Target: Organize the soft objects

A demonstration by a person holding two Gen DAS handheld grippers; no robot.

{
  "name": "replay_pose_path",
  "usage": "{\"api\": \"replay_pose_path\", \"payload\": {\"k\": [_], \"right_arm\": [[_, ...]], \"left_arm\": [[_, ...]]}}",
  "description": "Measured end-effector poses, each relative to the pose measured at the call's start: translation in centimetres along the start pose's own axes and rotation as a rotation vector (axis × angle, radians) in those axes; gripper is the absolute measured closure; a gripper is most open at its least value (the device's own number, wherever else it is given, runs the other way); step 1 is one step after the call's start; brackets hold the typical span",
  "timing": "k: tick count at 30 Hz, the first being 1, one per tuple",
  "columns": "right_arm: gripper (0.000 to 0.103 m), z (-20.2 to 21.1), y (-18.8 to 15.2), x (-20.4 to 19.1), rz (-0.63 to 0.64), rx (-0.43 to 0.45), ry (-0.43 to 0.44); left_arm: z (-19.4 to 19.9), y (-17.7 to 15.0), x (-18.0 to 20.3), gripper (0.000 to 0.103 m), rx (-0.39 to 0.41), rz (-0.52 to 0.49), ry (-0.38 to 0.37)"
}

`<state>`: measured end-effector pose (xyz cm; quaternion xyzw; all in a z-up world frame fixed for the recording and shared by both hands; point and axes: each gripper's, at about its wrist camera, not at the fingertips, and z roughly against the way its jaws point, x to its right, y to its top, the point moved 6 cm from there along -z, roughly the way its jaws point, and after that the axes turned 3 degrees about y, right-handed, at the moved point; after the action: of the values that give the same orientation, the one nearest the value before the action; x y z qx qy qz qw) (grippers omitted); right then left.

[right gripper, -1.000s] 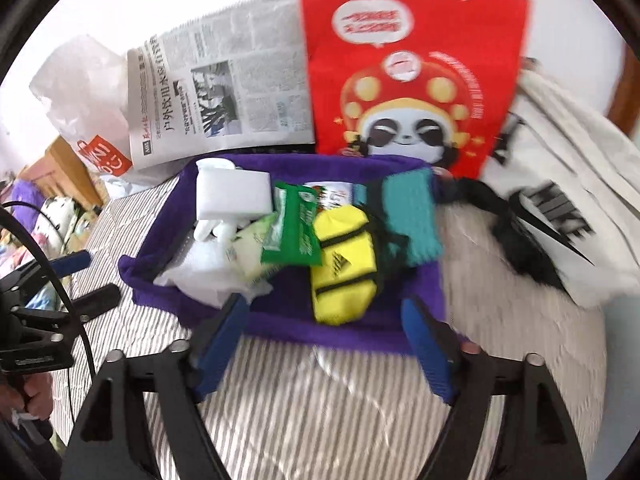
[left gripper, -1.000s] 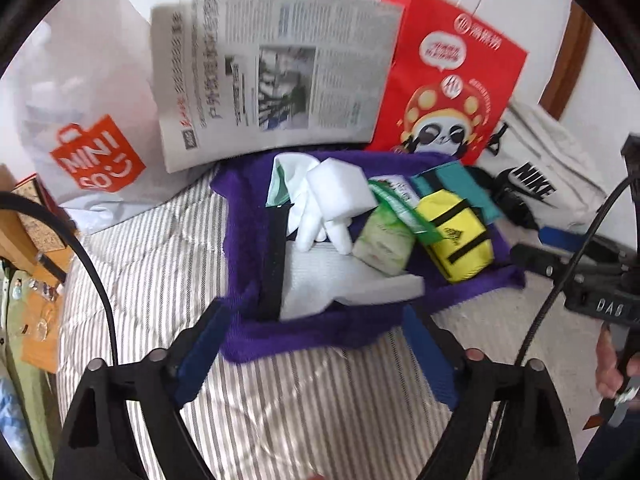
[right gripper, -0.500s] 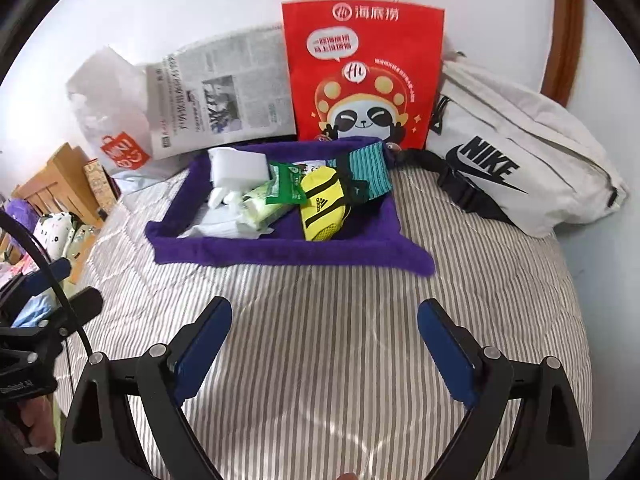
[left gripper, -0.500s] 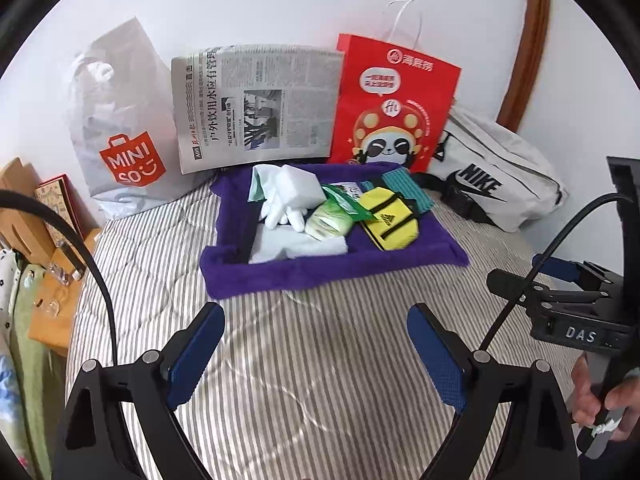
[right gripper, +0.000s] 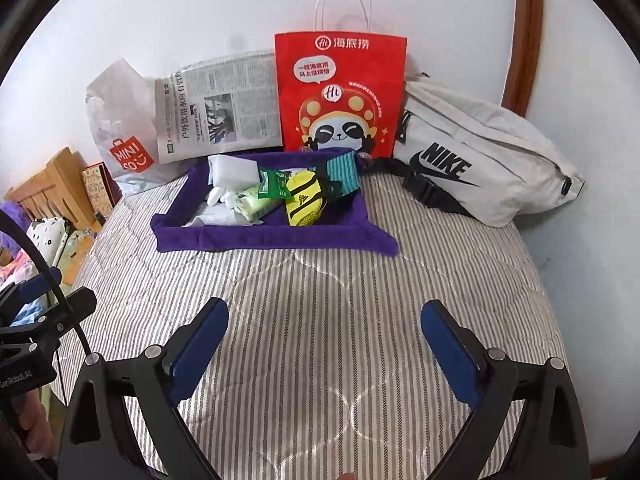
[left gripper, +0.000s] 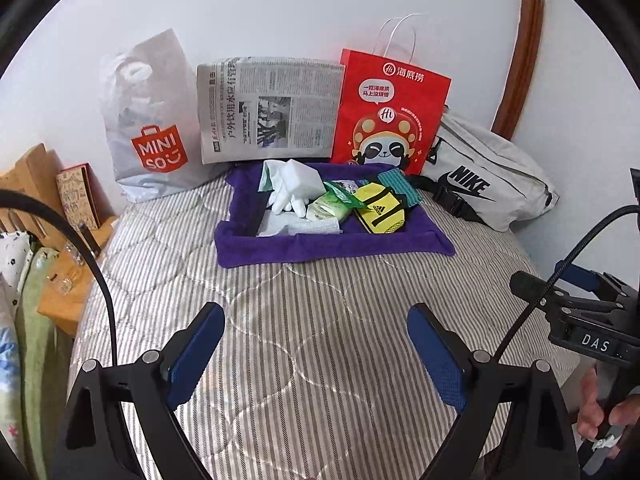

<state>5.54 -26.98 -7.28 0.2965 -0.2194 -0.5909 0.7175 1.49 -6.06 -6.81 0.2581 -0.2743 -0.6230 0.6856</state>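
A purple fabric tray point(left gripper: 320, 250) point(right gripper: 272, 236) sits on the striped quilt near the wall. It holds white gloves point(left gripper: 288, 192), a white foam block point(right gripper: 232, 170), a green wipes pack point(left gripper: 326, 210), a yellow pouch point(left gripper: 380, 210) point(right gripper: 304, 200) and a teal cloth point(left gripper: 400, 186) point(right gripper: 340, 172). My left gripper point(left gripper: 314, 316) hovers open over bare quilt, well short of the tray. My right gripper point(right gripper: 325, 307) is just as far back; its jaws are opening and nothing is between them.
Along the wall behind the tray stand a white Miniso bag point(left gripper: 152, 128), a newspaper point(left gripper: 272, 108) and a red paper bag point(left gripper: 392, 112). A grey Nike bag point(left gripper: 488, 184) lies at the right. Wooden furniture point(left gripper: 36, 176) borders the bed's left side. A hand point(left gripper: 600, 412) shows at right.
Both grippers have drawn back from the tray, which now sits smaller and farther off. The right gripper's jaws have spread wider. The things in the tray have not moved.
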Motion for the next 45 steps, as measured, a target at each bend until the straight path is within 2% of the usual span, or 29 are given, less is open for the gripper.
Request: {"api": "replay_pose_path", "payload": {"k": [7, 19, 45], "right_arm": [[0.005, 1.2, -0.1, -0.4, 0.01, 0.027, 0.006], [0.005, 1.1, -0.4, -0.3, -0.002, 0.014, -0.009], [0.005, 2.2, -0.5, -0.2, -0.003, 0.02, -0.027]], "left_arm": [[1.1, 0.3, 0.3, 0.01, 0.014, -0.002, -0.001], [1.4, 0.0, -0.4, 0.01, 0.003, 0.022, 0.01], [2.1, -0.1, -0.4, 0.01, 0.014, 0.004, 0.012]]}}
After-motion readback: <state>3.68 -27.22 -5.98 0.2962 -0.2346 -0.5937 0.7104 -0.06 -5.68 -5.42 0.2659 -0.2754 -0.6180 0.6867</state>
